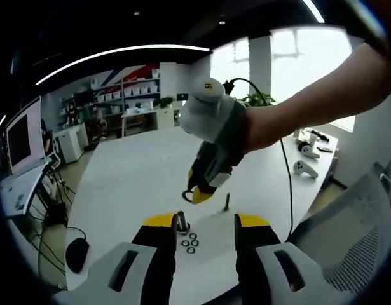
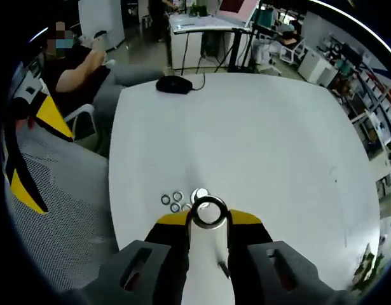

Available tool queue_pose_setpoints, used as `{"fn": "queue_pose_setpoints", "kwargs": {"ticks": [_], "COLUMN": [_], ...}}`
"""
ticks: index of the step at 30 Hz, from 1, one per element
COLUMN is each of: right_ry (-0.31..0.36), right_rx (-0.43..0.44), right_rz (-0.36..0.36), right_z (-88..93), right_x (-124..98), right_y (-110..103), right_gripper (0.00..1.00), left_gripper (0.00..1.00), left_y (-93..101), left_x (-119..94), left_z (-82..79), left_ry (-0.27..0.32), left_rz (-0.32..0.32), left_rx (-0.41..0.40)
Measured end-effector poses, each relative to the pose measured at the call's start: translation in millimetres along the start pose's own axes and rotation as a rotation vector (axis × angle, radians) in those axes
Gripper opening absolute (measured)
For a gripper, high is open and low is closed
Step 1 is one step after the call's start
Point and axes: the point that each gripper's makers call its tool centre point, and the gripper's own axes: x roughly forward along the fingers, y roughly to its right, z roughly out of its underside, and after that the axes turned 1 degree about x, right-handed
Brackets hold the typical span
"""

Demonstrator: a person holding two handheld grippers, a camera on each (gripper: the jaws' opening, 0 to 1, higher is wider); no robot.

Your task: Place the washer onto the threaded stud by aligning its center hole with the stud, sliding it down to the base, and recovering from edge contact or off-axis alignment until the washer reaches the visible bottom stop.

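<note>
In the right gripper view, the right gripper (image 2: 208, 219) rises from the bottom centre of the frame with its yellow-tipped black fingers (image 2: 173, 221) clenched on a metal washer (image 2: 208, 210), the ring standing edge-up between the tips so that its centre hole faces the camera. Just beyond the washer, slightly above and to the left in the frame, a small cluster of spare washers (image 2: 174, 200) lies flat on the white tabletop (image 2: 259, 140), with a round pale metal piece (image 2: 199, 194) just beside them, partly hidden behind the held ring. A black computer mouse (image 2: 174, 84) with its cable sits near the far edge of the tabletop at upper centre-left, and a seated person (image 2: 77, 73) is at the upper left beside a grey mesh chair (image 2: 49, 210). In the left gripper view, the left gripper (image 1: 206, 223) comes up from the bottom with its fingers (image 1: 160, 222) released and spread apart, nothing between them. At the centre of that frame the right gripper (image 1: 200, 194) hangs tip-down over the tabletop (image 1: 131, 178), held by a person's hand and forearm (image 1: 309, 105) reaching in from the upper right. Just to the right of its tips a short dark threaded stud (image 1: 226, 202) stands upright on the tabletop. The spare washers (image 1: 190, 242) lie in the lower centre, beside a second small upright post (image 1: 181, 222) just by the left finger. Two white controllers (image 1: 304, 159) rest near the right edge of the tabletop.
</note>
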Motion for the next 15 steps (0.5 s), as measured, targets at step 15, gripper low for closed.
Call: {"fn": "queue_pose_setpoints", "kwargs": {"ticks": [15], "right_ry": [-0.072], "right_rx": [-0.053], "right_rz": [-0.071], "right_z": [-7.8], "right_x": [32], "right_y": [-7], "right_gripper": [0.23], "left_gripper": [0.36], "left_y": [-3.8], "left_x": [-1], "left_z": [0.9], "left_ry": [-0.002], "left_rz": [-0.018], "left_rx": [-0.006]}}
